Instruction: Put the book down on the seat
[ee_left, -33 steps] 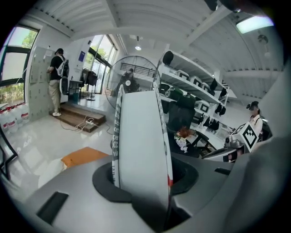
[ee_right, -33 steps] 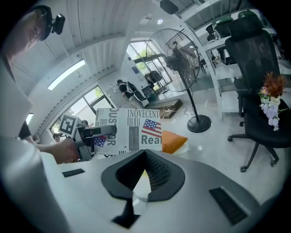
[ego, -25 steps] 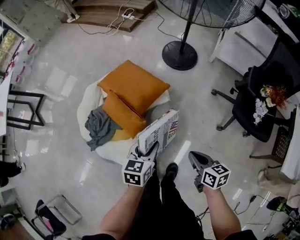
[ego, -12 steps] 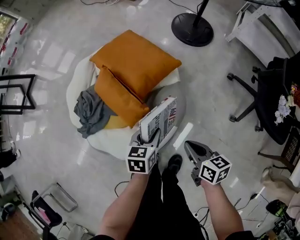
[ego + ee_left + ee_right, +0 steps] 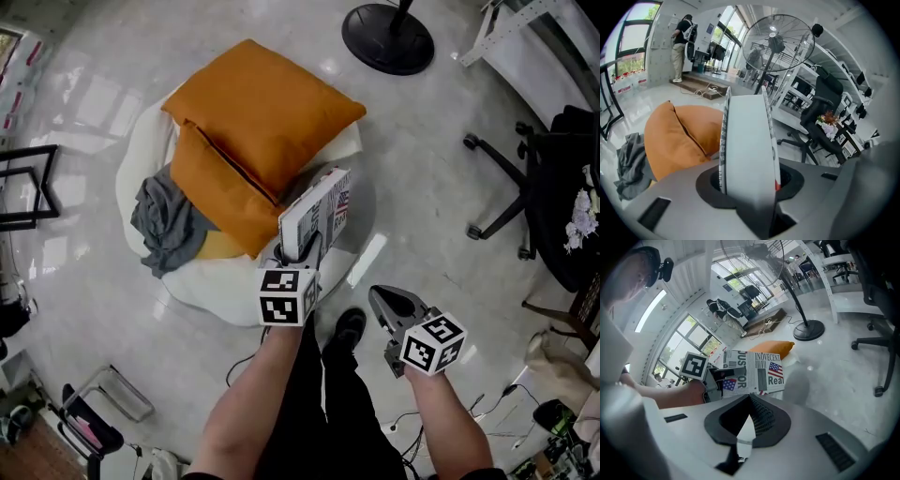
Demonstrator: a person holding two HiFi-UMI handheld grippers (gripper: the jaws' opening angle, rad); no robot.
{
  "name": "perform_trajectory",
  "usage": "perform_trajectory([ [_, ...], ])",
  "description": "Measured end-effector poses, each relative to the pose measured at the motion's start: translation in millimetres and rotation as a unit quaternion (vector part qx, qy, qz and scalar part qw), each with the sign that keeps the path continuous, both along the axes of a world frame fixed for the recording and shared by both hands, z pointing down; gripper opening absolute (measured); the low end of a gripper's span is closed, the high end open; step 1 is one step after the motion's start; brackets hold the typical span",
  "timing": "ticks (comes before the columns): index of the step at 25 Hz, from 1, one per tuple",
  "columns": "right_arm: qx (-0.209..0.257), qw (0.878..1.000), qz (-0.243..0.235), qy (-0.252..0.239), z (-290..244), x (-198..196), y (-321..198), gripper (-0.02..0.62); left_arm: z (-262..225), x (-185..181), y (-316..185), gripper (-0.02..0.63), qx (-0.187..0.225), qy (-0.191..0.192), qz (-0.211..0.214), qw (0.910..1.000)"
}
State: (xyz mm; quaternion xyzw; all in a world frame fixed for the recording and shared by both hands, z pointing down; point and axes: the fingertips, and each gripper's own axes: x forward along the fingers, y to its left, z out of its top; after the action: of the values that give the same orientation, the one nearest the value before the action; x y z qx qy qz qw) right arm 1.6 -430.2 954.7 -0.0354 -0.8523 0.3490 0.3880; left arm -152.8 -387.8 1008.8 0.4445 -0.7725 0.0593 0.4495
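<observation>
A thick book (image 5: 317, 214) with a newsprint cover and a small flag stands on edge in my left gripper (image 5: 298, 255), which is shut on its lower end. The left gripper view shows its white page block (image 5: 746, 140) wedged upright between the jaws. It hangs over the near right edge of the seat, a white beanbag (image 5: 202, 277) carrying two orange cushions (image 5: 258, 108) and a grey cloth (image 5: 164, 225). My right gripper (image 5: 392, 305) is lower right over the floor, jaws together and empty; its view shows the book's cover (image 5: 754, 371) and the left gripper (image 5: 717, 378).
A floor fan's round base (image 5: 387, 36) stands behind the beanbag. A black office chair (image 5: 553, 178) is at the right, a black metal frame (image 5: 23, 192) at the left. My dark shoe (image 5: 345, 330) is on the tiled floor by the beanbag.
The view has moved forward: beanbag and cushions now sit nearer and larger. The book in my left gripper has gone from over the floor to over the beanbag's edge.
</observation>
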Motion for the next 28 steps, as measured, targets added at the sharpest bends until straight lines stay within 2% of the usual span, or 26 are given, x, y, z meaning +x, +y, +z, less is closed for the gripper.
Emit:
perform_trajectory([
  [3, 0.0, 1.0, 0.005, -0.002, 4.6, -2.0, -8.3, 0.015, 10.3, -13.8, -16.9, 0.163, -0.012, -0.011, 0.008, 0.9998],
  [5, 0.0, 1.0, 0.007, -0.004, 6.0, -4.0, -12.2, 0.015, 21.1, -18.5, -23.0, 0.164, -0.021, 0.0, 0.006, 0.9998],
  [8, -0.004, 1.0, 0.009, -0.01, 5.3, -6.0, -12.7, 0.015, 33.6, -18.4, -21.4, 0.166, -0.02, 0.026, -0.026, 0.9991],
  [12, -0.009, 1.0, 0.008, -0.01, 6.6, -0.5, -12.4, 0.015, 40.7, 1.1, -14.9, 0.166, 0.001, 0.064, -0.067, 0.9957],
  [15, -0.01, 1.0, 0.003, -0.006, 9.7, 6.7, -9.8, 0.015, 52.9, 14.1, 7.3, 0.169, -0.028, 0.069, -0.086, 0.9935],
  [18, -0.009, 1.0, -0.003, -0.002, 10.4, 13.0, -6.3, 0.015, 67.0, 21.7, 37.7, 0.217, -0.062, 0.078, -0.104, 0.9896],
  [28, -0.002, 0.999, -0.036, -0.003, 9.3, 20.2, 19.6, 0.015, 97.2, 43.7, 109.2, 0.265, -0.091, 0.104, -0.098, 0.9856],
])
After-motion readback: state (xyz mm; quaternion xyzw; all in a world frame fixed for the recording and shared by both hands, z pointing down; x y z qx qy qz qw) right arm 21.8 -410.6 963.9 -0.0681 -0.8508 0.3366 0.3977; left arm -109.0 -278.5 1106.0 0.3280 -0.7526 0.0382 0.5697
